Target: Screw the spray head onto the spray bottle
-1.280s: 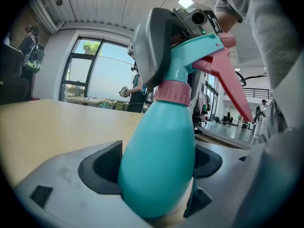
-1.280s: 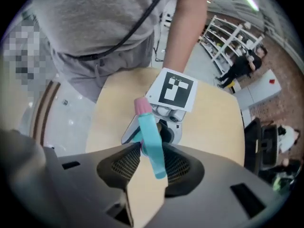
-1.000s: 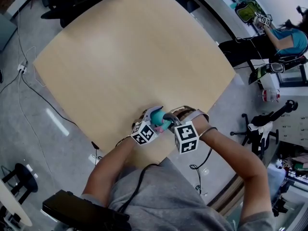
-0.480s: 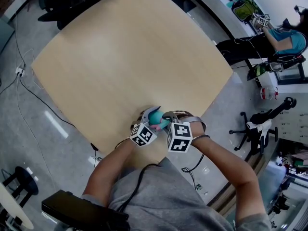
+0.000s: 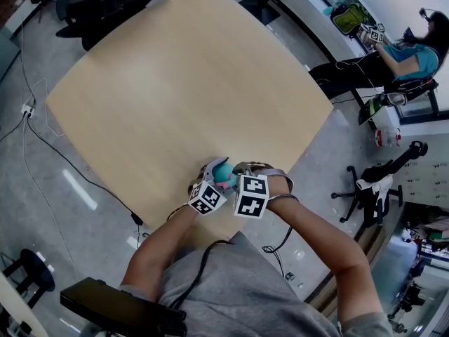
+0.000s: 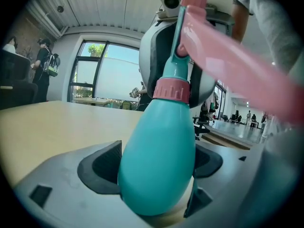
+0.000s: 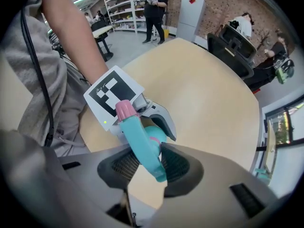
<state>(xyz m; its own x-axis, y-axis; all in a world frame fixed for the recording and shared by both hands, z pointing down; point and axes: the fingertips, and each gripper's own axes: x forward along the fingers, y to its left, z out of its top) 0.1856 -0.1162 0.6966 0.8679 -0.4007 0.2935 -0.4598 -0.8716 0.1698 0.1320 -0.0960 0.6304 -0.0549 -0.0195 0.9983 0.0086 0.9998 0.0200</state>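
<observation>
Right claw's [image 7: 149, 166] cube [image 5: 251, 196] leftward; spray bottle's [image 6: 159, 160] body clearest in left gripper view

Table [image 5: 182, 83] wide open ahead; spray bottle [image 5: 223, 172] (at near edge) blocks close-in path.

**Open-plan lab workspace**

We see a large wooden table [image 5: 175, 83] on a grey floor [image 5: 42, 202] with trailing cables [image 5: 49, 139], office chairs [image 7: 235, 44], storage shelves [image 7: 121, 8], a brick wall [image 7: 223, 4], and another seated person [image 5: 414, 51] working across the room.
</observation>
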